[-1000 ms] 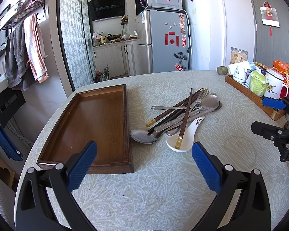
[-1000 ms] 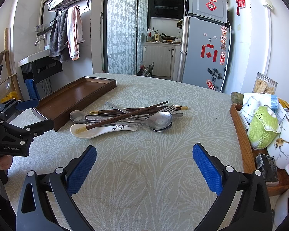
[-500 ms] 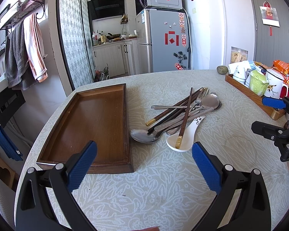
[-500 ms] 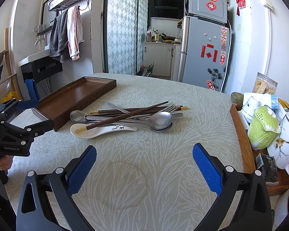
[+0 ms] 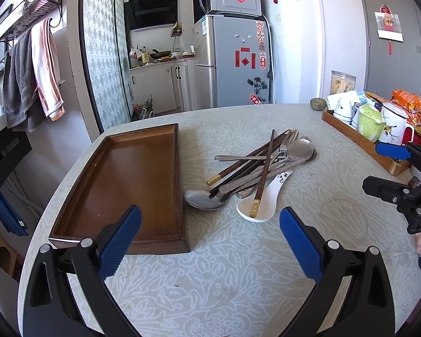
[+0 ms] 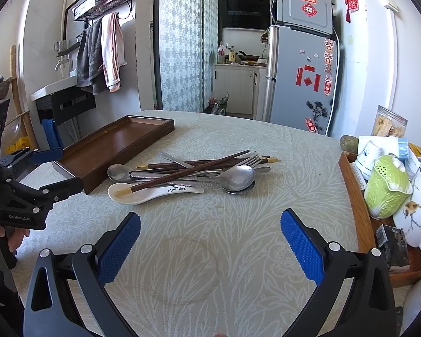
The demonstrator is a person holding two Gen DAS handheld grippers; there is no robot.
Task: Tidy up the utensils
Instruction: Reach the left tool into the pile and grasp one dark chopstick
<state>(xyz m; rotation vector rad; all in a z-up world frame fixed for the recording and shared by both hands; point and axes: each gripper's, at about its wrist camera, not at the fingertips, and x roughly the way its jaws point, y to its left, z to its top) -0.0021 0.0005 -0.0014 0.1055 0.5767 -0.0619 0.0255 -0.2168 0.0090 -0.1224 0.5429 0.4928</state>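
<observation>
From the left wrist, the left gripper (image 5: pixel 210 226) had its fingers wide and held nothing. The utensils (image 5: pixel 256 172) lay piled on the counter (image 5: pixel 224 275) at 1 o'clock, beside the brown tray (image 5: pixel 120 182).

From the right wrist, the right gripper (image 6: pixel 210 231) was wide and empty too. The utensils (image 6: pixel 188 172) lay at 12 o'clock.

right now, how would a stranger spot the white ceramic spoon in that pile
Find the brown wooden tray on the table; the utensil pile lies just right of it. The white ceramic spoon lies at the pile's near edge, the only white piece, with one gold-tipped chopstick resting in its bowl.
</observation>
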